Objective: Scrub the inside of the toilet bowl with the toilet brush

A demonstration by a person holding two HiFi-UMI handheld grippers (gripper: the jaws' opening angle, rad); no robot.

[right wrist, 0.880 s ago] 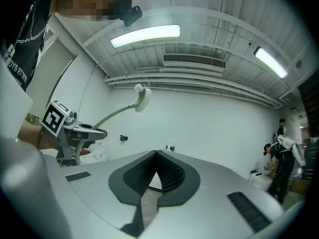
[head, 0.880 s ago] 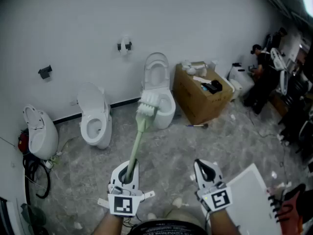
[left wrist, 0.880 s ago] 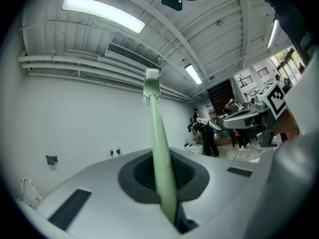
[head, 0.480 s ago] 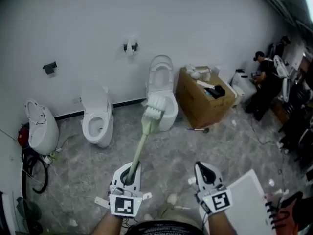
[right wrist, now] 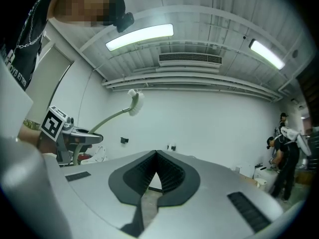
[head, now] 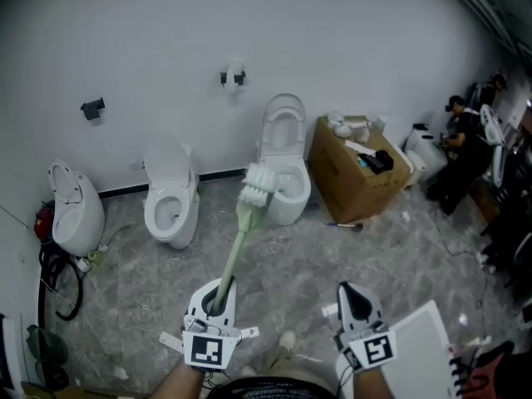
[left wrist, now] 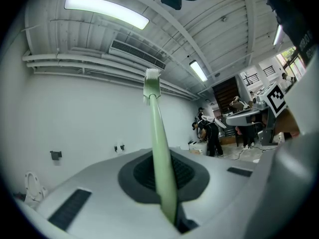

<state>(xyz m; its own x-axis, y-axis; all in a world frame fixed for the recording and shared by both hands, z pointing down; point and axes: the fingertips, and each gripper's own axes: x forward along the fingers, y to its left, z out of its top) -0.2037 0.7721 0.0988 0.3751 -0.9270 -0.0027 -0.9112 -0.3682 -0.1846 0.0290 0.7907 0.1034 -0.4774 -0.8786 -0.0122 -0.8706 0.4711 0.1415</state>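
**A:** Pale green plastic, that handle. The fingers of the left gripper [head: 219,294] are clamped on its lower end, and the toilet brush [head: 239,233] rises from them toward 12 o'clock, its white bristle head up in the air.

**B:** And the other one?

**A:** The right gripper [head: 351,296] has its fingers drawn together at the tips with nothing between them. It hangs at about 5 o'clock in the head view, beside the left and apart from it.

**B:** Where's the bowl, then?

**A:** The toilet bowl [head: 295,199] with its lid raised stands against the wall at 12 o'clock, across the grey floor [head: 332,252]. In the head view the bristles overlap its rim, but they're well above it, not inside. A second toilet [head: 170,210] sits at 10 o'clock and a cardboard box [head: 353,185] at 1 o'clock, just beside the bowl.

**B:** So no scrubbing yet?

**A:** I'd say this is the carry, brush in hand on the way to the bowl. Next comes closing in, tipping the head downward and lowering the bristles past the rim to the inner wall, with a firm hold so the long handle doesn't twist. I'm guessing the lidded one is the target.
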